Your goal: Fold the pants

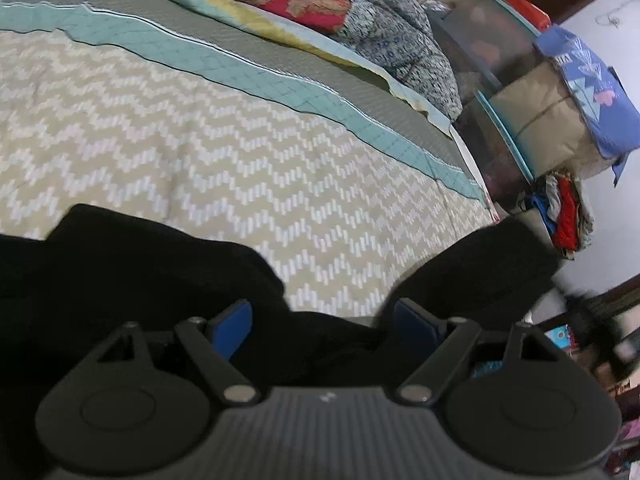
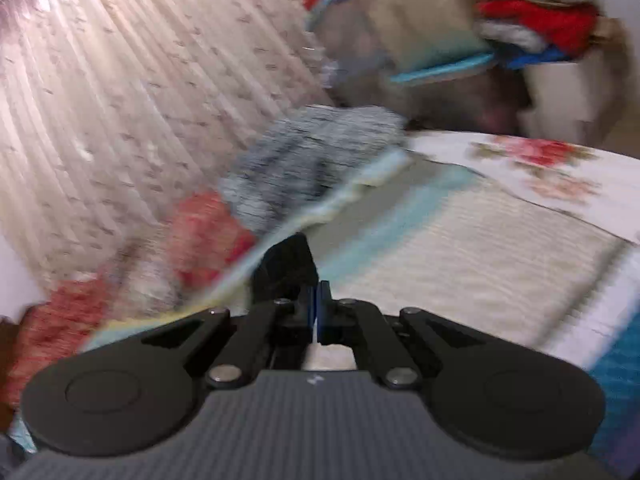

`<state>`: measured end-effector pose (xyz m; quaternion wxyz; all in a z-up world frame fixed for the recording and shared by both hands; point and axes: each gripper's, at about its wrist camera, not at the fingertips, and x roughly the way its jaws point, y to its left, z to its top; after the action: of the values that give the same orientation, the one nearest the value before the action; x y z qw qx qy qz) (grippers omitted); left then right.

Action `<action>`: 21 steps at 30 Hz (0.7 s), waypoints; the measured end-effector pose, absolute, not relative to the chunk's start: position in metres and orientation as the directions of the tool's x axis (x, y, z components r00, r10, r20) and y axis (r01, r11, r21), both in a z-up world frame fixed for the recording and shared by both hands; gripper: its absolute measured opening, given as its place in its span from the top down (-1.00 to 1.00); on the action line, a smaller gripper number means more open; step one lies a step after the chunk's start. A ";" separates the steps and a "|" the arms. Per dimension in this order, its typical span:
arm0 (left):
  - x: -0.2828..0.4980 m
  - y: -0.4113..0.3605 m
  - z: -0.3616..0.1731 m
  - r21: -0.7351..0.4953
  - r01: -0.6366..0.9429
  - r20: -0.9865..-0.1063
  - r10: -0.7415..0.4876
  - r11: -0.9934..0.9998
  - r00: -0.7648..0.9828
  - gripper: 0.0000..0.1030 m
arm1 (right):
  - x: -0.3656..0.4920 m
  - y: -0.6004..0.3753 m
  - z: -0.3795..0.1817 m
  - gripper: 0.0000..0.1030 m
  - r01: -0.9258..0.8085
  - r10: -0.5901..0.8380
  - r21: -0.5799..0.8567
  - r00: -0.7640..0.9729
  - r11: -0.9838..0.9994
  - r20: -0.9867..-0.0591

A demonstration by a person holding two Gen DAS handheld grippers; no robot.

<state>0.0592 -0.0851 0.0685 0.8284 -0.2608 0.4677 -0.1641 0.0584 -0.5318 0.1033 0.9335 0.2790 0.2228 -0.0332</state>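
Pants (image 1: 132, 280) lie bunched on the bed (image 1: 200, 140); left gripper (image 1: 322, 322) wide over them, right gripper (image 2: 316, 300) pinching black cloth. Next, I judge: spread them flat.

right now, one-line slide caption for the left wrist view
Open left gripper hovers over crumpled black pants on a beige chevron-patterned quilt.

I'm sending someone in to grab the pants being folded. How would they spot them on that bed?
Find the bed with the beige zigzag bedspread edged by a teal band. At its near edge, right by the open left tool, lie the pants. They are plain black, the only dark, unpatterned fabric there, unlike the red floral and blue printed bedding piled at the far side.
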 end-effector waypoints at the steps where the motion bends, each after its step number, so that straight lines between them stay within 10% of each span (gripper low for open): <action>1: 0.060 -0.090 0.068 -0.589 0.035 -0.690 -0.525 0.807 0.499 -0.56 | 0.054 -0.541 0.082 0.83 0.292 -0.021 0.475 0.867 0.830 -0.497; 4: 0.057 -0.100 0.065 -0.575 0.070 -0.698 -0.534 0.815 0.477 -0.58 | 0.034 -0.573 0.031 0.75 0.534 -0.158 0.430 0.741 0.728 -0.653; 8: 0.054 -0.098 0.062 -0.567 0.070 -0.705 -0.528 0.821 0.474 -0.58 | 0.017 -0.578 0.039 0.61 0.500 -0.153 0.512 0.803 0.699 -0.576; 12: 0.062 -0.099 0.069 -0.531 0.053 -0.719 -0.483 0.846 0.500 -0.59 | 0.049 -0.556 0.049 -0.24 0.362 -0.044 0.504 0.843 0.784 -0.536; 17: 0.082 -0.148 0.075 -0.264 0.281 -0.780 -0.375 0.923 0.501 -0.51 | 0.099 -0.536 0.022 -0.17 0.364 0.032 0.479 0.769 0.799 -0.638; 19: 0.090 -0.158 0.067 -0.213 0.294 -0.805 -0.338 0.932 0.488 -0.40 | 0.103 -0.527 0.020 0.73 0.343 0.063 0.492 0.768 0.801 -0.638; 21: 0.096 -0.157 0.061 -0.237 0.263 -0.817 -0.338 0.935 0.468 -0.31 | 0.090 -0.524 0.037 0.76 0.305 0.042 0.498 0.819 0.812 -0.572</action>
<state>0.0965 -0.1573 0.0611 0.8558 -0.0389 0.4851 -0.1754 0.0895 -0.5239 0.0370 0.9061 0.2979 0.2916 -0.0725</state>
